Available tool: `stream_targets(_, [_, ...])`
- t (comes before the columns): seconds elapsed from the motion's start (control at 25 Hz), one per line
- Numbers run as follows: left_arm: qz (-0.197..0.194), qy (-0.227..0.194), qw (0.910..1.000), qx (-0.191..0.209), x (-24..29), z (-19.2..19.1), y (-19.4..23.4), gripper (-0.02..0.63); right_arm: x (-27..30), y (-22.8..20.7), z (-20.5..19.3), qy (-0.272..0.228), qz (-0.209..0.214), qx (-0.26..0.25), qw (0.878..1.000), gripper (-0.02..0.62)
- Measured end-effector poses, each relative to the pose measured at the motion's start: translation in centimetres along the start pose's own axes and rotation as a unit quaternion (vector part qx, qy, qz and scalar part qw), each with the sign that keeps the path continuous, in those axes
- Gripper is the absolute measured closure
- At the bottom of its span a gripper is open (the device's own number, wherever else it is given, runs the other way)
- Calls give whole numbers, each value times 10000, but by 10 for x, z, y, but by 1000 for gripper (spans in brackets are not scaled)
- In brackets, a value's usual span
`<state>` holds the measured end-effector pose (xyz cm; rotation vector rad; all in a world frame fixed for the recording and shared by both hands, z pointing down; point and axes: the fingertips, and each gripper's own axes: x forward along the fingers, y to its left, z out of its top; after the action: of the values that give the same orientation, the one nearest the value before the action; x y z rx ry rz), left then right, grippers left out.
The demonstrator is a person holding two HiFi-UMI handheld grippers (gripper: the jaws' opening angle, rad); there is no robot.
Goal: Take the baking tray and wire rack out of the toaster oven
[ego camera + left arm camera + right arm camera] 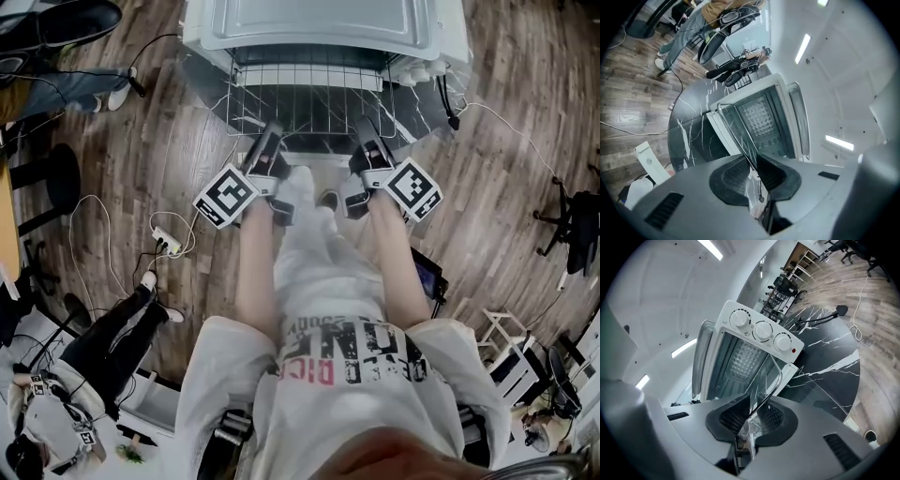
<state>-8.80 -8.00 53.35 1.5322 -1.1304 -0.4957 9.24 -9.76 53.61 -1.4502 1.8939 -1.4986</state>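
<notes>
The white toaster oven (319, 23) stands at the top of the head view with its door down. The wire rack (314, 105) hangs in front of its opening, over the door. My left gripper (265, 142) is shut on the rack's near edge at the left, my right gripper (367, 139) on the same edge at the right. In the left gripper view the rack's wire (740, 136) runs edge-on out of the jaws of that gripper (754, 176) towards the oven (783, 117). The right gripper (752, 420) pinches the rack (766, 387) below the oven's knobs (763, 331). No baking tray is visible.
The oven sits on a round black marble-patterned table (825, 366). On the wooden floor lie a power strip with cables (169, 246). A seated person's legs (112, 337) are at the lower left. An office chair (572, 225) stands at the right.
</notes>
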Motion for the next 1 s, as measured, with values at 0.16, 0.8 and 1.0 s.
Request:
stream_targets(0.16, [-260, -63, 9995, 173, -6, 4, -13, 565, -5, 11, 2, 6, 163, -50, 9999, 557])
stream_targets(0.8, [-1037, -334, 9931, 425, -56, -17, -47, 569, -52, 49, 0, 13, 974, -261, 9949, 561])
stream_targets(1.0, [-1179, -374, 9909, 535, -73, -20, -61, 569, -70, 59, -1, -34, 1047, -356, 9939, 563])
